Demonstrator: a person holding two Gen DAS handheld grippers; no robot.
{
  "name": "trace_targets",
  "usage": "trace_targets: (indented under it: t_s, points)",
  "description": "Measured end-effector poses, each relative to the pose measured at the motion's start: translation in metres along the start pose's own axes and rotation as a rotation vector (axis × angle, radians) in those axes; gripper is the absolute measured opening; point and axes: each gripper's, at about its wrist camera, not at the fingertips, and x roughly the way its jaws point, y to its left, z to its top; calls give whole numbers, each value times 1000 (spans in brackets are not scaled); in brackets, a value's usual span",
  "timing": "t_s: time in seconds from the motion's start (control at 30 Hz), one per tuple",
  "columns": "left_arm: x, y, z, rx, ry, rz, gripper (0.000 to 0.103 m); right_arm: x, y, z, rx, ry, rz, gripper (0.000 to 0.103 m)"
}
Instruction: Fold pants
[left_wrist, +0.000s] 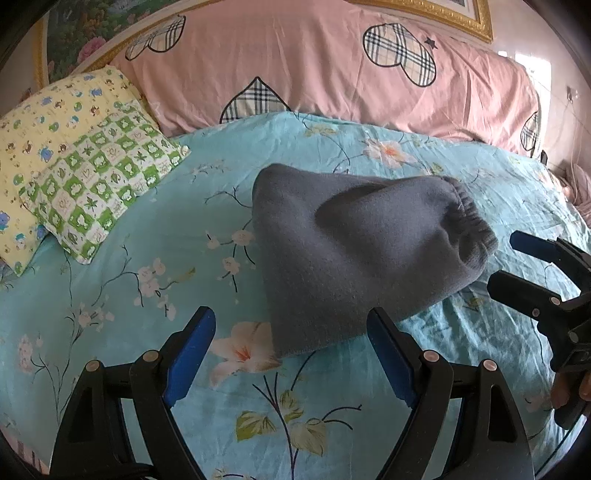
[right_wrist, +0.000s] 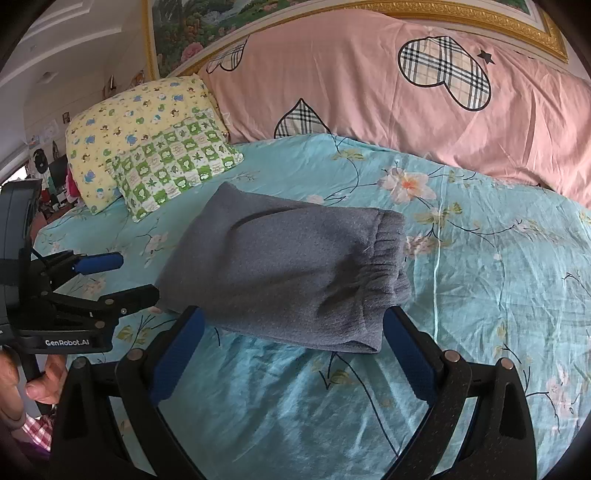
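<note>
Folded pants just ahead of both spread, empty jaws.
Left gripper and right gripper flank its near edge (bed open rightward).

Left gripper: black frame, blue finger pads, round silver screws.
Right gripper: same black and blue.
Marking: white "GenRobot.AI" lettering.
Sleeve: red-and-white check.
</note>
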Motion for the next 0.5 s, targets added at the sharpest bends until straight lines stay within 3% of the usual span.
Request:
trace_targets:
  t_s: [0.5]
  points:
    - [-5, -3, 17, -12, -41, 6, 85, -2, -2, 12, 36, -35, 10, 98]
